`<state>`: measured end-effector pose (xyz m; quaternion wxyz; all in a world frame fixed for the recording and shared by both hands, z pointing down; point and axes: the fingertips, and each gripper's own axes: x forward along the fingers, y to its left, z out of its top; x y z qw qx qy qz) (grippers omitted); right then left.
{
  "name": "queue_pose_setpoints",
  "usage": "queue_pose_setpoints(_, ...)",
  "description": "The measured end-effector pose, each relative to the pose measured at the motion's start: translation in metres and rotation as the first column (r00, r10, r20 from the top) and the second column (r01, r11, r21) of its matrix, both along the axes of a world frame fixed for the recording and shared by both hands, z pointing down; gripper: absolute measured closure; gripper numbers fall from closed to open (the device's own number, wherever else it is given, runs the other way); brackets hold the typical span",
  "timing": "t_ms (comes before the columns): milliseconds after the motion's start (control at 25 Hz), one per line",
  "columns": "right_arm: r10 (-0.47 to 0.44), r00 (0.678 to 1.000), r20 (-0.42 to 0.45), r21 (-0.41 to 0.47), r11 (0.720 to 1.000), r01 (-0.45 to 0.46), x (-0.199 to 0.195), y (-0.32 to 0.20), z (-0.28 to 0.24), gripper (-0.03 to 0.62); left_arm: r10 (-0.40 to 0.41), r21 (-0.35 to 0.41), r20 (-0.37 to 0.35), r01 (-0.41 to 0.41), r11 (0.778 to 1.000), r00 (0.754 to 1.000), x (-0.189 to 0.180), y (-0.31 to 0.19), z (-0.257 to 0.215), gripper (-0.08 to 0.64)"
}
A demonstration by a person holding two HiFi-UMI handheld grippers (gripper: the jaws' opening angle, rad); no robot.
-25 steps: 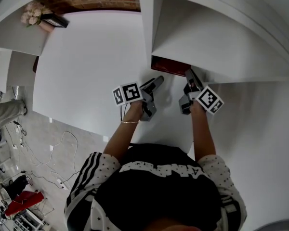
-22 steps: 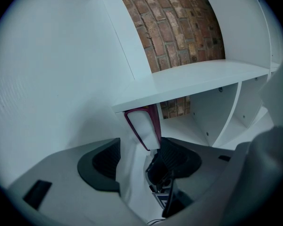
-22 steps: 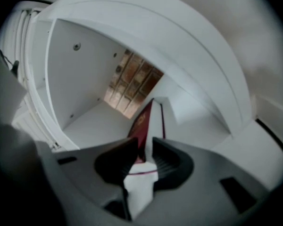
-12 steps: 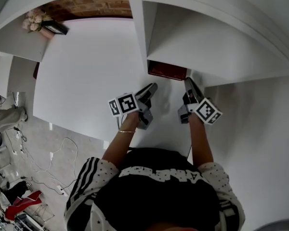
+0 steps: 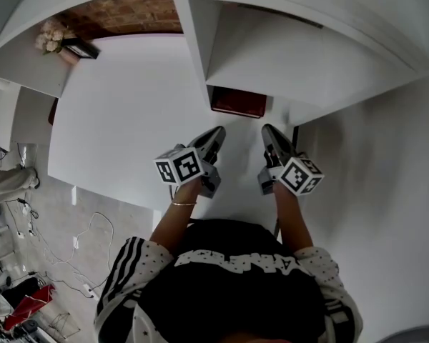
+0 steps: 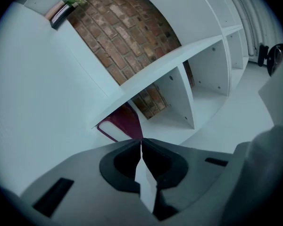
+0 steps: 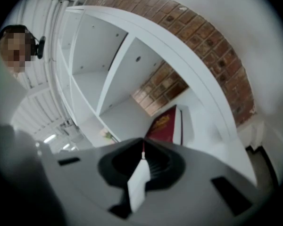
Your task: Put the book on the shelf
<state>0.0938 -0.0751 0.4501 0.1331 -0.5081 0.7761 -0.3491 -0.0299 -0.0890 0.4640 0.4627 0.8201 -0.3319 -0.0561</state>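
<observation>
**shelfnoob:** so is the red book [image 5: 236,103] actually in or not?

**gripfan:** Looks in to me. It's inside an open compartment of the white shelf [image 5: 286,77], with its near edge right about at the front lip. Can't tell if it's lying flat or leaning on the side wall, since both gripper views are tilted.

**shelfnoob:** and the grippers?

**gripfan:** The left gripper [image 5: 217,131] and right gripper [image 5: 267,129] both hang just in front of the book, not touching it. The jaws on both have just been closing and now meet, with nothing between them.

**shelfnoob:** anything that could go wrong?

**gripfan:** My guess is the book sits so near the front that a bump from a closed tip could knock it crooked or off the lip. And if it's only leaning, it might flop over by itself.
</observation>
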Motion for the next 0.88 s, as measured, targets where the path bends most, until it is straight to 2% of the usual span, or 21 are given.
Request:
queue_pose_setpoints(400,-0.024,0.999,-0.028,0.027,0.999,0.025,-0.009,0.027,-0.018,0.56,0.0,0.08,0.062,-0.005,0.997,0.998,-0.003,0.02,-0.02,0.514)
queue_pose_setpoints(640,-0.031,0.998,-0.059,0.041,0.999,0.034,-0.011,0.037,-0.024,0.56,-0.003,0.128,0.148,-0.016,0.992,0.989,-0.005,0.025,-0.022,0.514)
queue_pose_setpoints(880,-0.045,0.996,-0.083,0.055,0.997,0.05,-0.014,0.043,-0.031,0.561,-0.003,0.144,0.183,-0.023,0.989,0.983,-0.004,0.03,-0.026,0.514)
